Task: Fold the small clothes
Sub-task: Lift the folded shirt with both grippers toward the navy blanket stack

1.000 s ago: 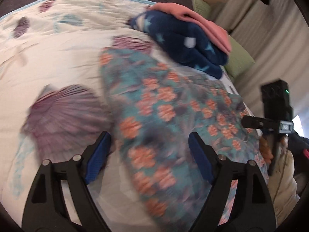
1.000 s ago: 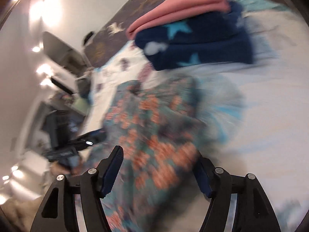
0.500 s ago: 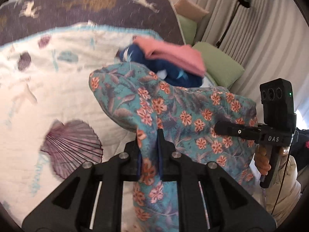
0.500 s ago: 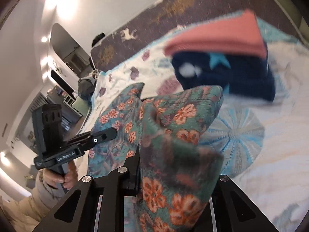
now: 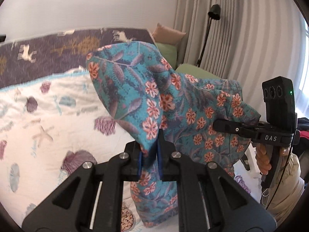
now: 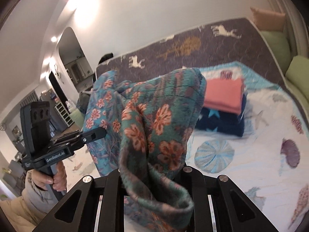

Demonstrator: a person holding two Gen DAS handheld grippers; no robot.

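Both grippers have clamped onto the floral garment (image 5: 173, 104) and raised it off the quilt (image 5: 48, 119): the left gripper (image 5: 149, 155) pinches 1 edge between nearly closed jaws, the right gripper (image 6: 154, 176) likewise. 1 second ago both stood wide open over flat cloth; now it hangs between them, ready for folding.

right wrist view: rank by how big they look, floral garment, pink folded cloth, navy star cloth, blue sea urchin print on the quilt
1. floral garment, largest, though nearest the camera
2. navy star cloth
3. pink folded cloth and blue sea urchin print, too alike to rank
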